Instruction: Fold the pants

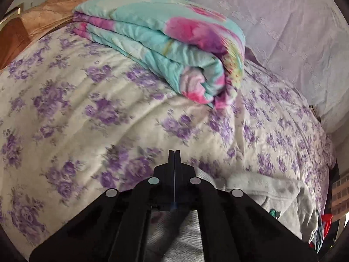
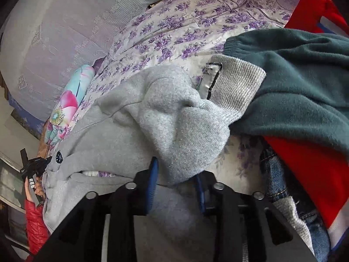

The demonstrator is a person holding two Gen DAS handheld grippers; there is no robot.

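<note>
Light grey sweatpants (image 2: 122,131) lie spread over the flowered bedspread (image 2: 165,28), their ribbed waistband and white label (image 2: 237,83) turned up at the right. My right gripper (image 2: 177,181) has its blue pads (image 2: 154,172) on either side of a thick bunched fold of the grey fabric, which fills the gap between them. In the left wrist view the pants (image 1: 261,190) show only at the bottom and right. My left gripper (image 1: 174,152) is shut with nothing visible between its tips. In the right wrist view the left gripper (image 2: 49,159) sits at the pants' far left edge.
A folded teal and pink quilt (image 1: 163,50) lies farther back on the bed. A dark green garment (image 2: 294,87), a red one (image 2: 305,163) and denim (image 2: 274,174) are piled at the right. A hand and red sleeve (image 2: 35,222) hold the left gripper.
</note>
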